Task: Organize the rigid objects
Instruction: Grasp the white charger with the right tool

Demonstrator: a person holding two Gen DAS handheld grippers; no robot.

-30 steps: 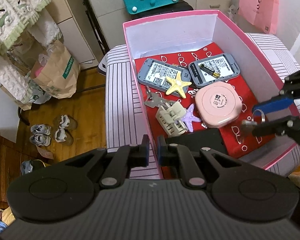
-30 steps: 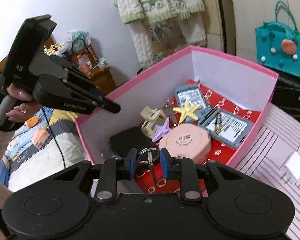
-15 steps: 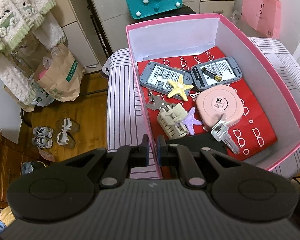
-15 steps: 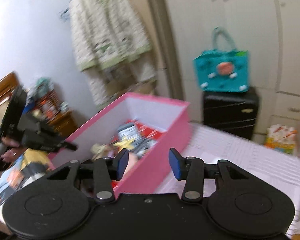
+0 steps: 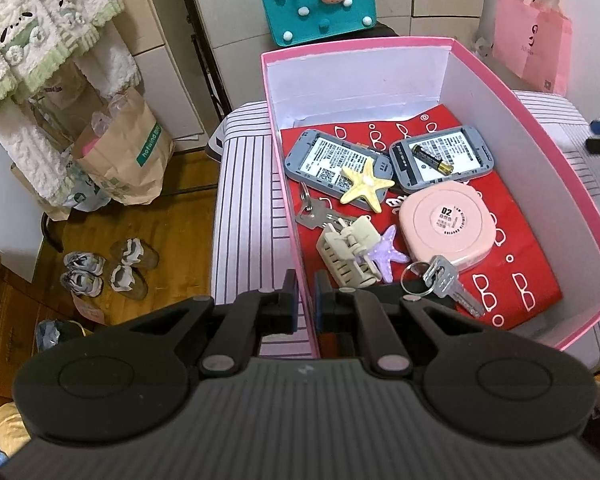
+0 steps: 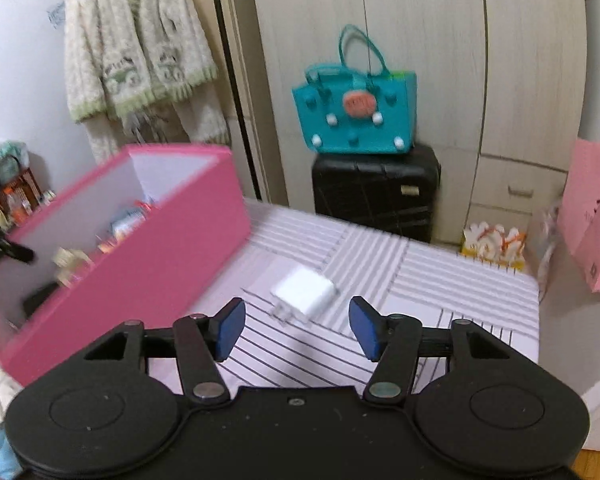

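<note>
The white charger lies on the striped bedcover, its prongs pointing toward the camera and a little left, its long axis running from near left to far right (the picture is somewhat blurred). It sits just beyond and between the fingertips of the right tongs, which are spread wide and hold nothing; the charger is not touched.

The pink box stands open on the same bedcover, to the left of the charger. On its red lining lie two grey devices side by side at the far end, a battery resting on the right-hand one, and a yellow starfish overlapping the left-hand one. Nearer are a round pink case, a bunch of keys by the left wall, a cream hair clip, a purple starfish touching the clip, and a single key on a ring leaning against the pink case's near edge.

The left tongs are pinched on the box's near left wall, one finger outside and one inside.
</note>
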